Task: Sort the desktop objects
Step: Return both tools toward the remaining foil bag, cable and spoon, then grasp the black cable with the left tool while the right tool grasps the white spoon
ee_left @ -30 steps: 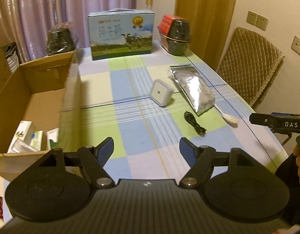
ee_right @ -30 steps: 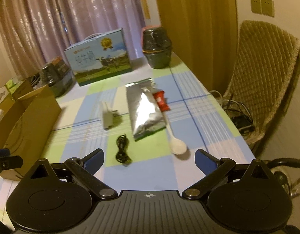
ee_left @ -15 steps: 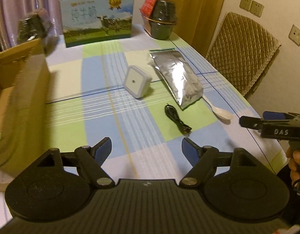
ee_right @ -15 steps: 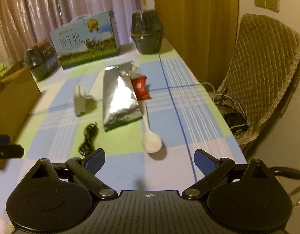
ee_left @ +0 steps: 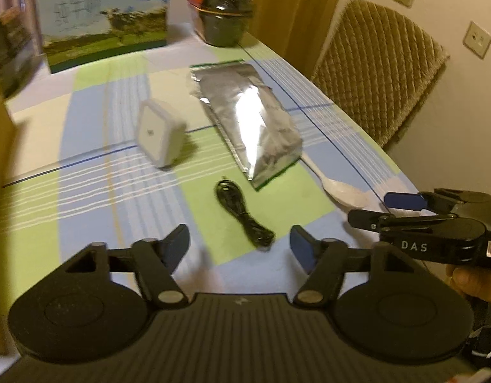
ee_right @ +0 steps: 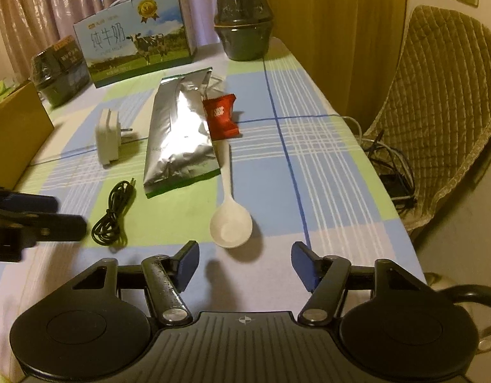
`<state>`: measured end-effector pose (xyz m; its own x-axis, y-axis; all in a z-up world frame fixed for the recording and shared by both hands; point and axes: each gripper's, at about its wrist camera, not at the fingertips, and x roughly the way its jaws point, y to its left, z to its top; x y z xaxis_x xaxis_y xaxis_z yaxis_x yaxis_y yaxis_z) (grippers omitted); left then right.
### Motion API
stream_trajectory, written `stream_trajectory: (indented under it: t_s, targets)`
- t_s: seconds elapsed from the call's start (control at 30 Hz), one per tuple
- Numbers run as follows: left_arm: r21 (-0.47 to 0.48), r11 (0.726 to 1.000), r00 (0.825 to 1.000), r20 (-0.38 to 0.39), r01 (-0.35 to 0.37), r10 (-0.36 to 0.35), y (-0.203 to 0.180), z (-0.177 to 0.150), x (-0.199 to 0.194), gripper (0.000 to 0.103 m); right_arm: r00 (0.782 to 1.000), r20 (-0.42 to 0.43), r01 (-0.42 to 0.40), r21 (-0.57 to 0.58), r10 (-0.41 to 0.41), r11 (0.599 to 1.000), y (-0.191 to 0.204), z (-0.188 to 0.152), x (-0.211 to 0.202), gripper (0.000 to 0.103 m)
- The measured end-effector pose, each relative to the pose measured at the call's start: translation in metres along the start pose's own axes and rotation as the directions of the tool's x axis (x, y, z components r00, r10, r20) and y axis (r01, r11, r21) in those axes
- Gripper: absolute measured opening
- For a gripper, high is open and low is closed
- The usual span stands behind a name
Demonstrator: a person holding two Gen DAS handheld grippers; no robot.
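- I am bringing my left gripper [ee_left: 239, 244] down over the coiled black cable [ee_left: 243, 215], which is lying on the checked tablecloth [ee_left: 95, 210] just ahead of my fingertips; the jaws have just been closing to about half open and are holding nothing.
- I am lowering my right gripper [ee_right: 244, 263] toward the white plastic spoon [ee_right: 230, 215], whose bowl is lying just in front of the tips; those jaws have also just been narrowing, with nothing between them.
- To do this well, I judge I should be straddling the cable's bunched middle, not a loose loop, and taking the spoon across its thin handle, pressing low against the cloth.
- The other things to sort are lying further back: the white plug adapter [ee_right: 108, 137], the silver foil bag [ee_right: 178, 134] and the red sachet [ee_right: 221, 116] touching the bag's edge.
- The cardboard box [ee_right: 18, 127] at the table's left looks like the place for them.
- Writing: "DAS" on the right gripper's side in the left view; "纯牛奶" and "PURE MILK" on the milk carton [ee_right: 136, 38]; the sachet's white print is too small to read.
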<state>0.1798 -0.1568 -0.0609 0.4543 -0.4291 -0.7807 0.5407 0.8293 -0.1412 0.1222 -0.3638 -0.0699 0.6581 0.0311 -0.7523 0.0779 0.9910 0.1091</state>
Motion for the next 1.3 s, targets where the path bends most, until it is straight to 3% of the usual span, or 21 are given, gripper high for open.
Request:
stream_trajectory:
  t_s: [0.23,0.43,0.5,0.57,0.77,0.97,1.3]
  targets:
    - [-0.001,1.0,1.0,-0.023,0.02,-0.02,-0.006,0.007,0.034,0.055,1.0,-0.003,-0.018,-0.014,0.018,1.0,0.003,0.0,0.006,0.055]
    - [0.007,1.0,0.999,-0.05,-0.004,0.004,-0.003,0.011,0.048,0.027,1.0,0.001,-0.022,-0.024,0.022,0.999,0.006,0.002,0.012,0.05]
    - [0.026,1.0,0.999,-0.054,-0.008,0.01,-0.002,0.008,0.047,0.011,1.0,0.005,-0.019,-0.026,0.019,1.0,0.007,0.003,0.014,0.048]
    - [0.054,0.998,0.998,-0.049,-0.027,0.03,0.0,0.003,0.041,0.008,1.0,0.009,-0.008,-0.035,0.008,0.999,0.009,0.005,0.017,0.047]
    - [0.058,0.997,0.998,-0.046,-0.046,0.049,0.016,-0.014,0.02,0.006,1.0,0.026,0.019,-0.066,-0.018,0.998,0.016,0.009,0.025,0.043]
    - [0.048,0.997,0.996,-0.05,-0.067,0.069,0.025,-0.023,0.012,0.008,0.998,0.044,0.04,-0.094,-0.036,0.995,0.021,0.01,0.03,0.031]
    - [0.009,0.998,0.997,-0.047,-0.055,0.055,0.025,-0.027,0.016,0.016,0.999,0.038,0.031,-0.048,-0.029,0.998,0.02,0.005,0.022,0.03]
